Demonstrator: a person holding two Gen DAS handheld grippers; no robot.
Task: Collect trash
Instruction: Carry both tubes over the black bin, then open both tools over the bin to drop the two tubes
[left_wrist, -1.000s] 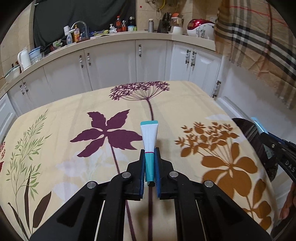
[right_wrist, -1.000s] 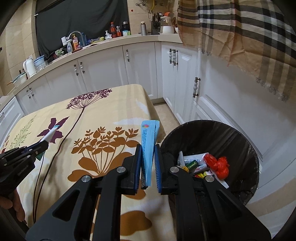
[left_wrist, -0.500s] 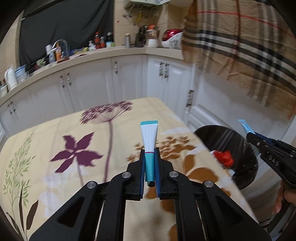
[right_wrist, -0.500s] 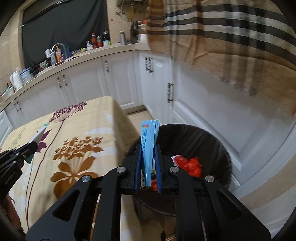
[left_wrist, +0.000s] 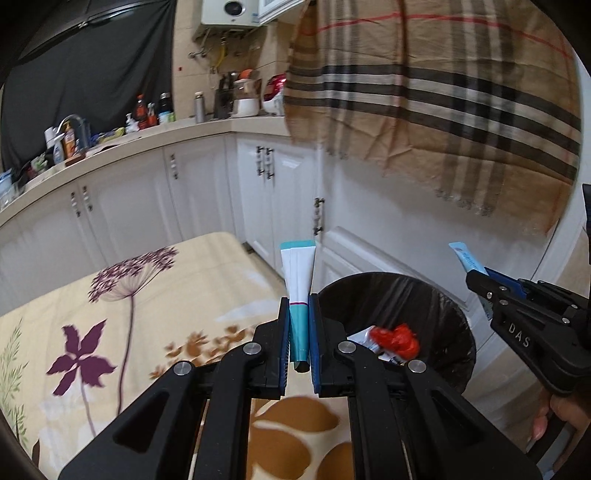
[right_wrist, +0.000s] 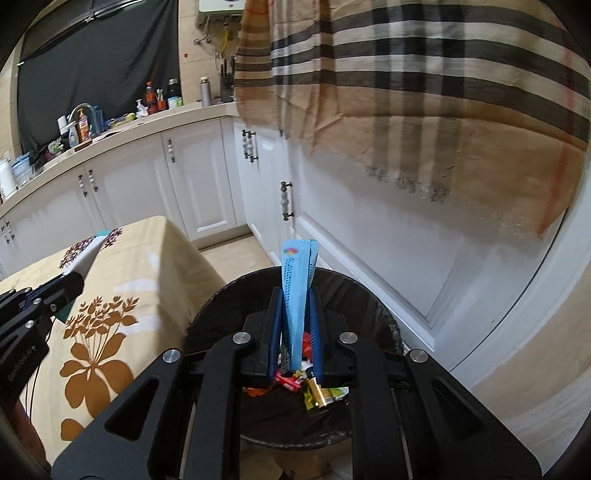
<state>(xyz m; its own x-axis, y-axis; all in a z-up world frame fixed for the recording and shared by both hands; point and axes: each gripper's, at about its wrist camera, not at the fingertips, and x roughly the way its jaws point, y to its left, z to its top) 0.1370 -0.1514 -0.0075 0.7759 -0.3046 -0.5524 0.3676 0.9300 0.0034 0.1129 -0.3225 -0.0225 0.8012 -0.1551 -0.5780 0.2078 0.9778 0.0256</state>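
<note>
My left gripper (left_wrist: 298, 310) is shut on a white and teal tube (left_wrist: 297, 280), held upright over the table's right edge, just left of the bin (left_wrist: 436, 295). My right gripper (right_wrist: 295, 306) is shut on a light blue sachet (right_wrist: 297, 280) and hangs directly over the black-lined bin (right_wrist: 373, 299). The bin holds red wrappers (left_wrist: 395, 338), a battery (right_wrist: 319, 393) and other scraps. The right gripper also shows in the left wrist view (left_wrist: 476, 275), above the bin's right rim. The left gripper shows in the right wrist view (right_wrist: 79, 280).
The table has a beige cloth with flower prints (left_wrist: 110, 332). White cabinets (left_wrist: 207, 192) with handles run along the back and right, close behind the bin. A plaid cloth (left_wrist: 443, 92) hangs above. The counter (right_wrist: 110, 129) carries bottles and a tap.
Both grippers have swung right, from over the table toward the bin. The right gripper now sits over the bin's opening; the left has reached the table's right edge. Both keep their grip.
</note>
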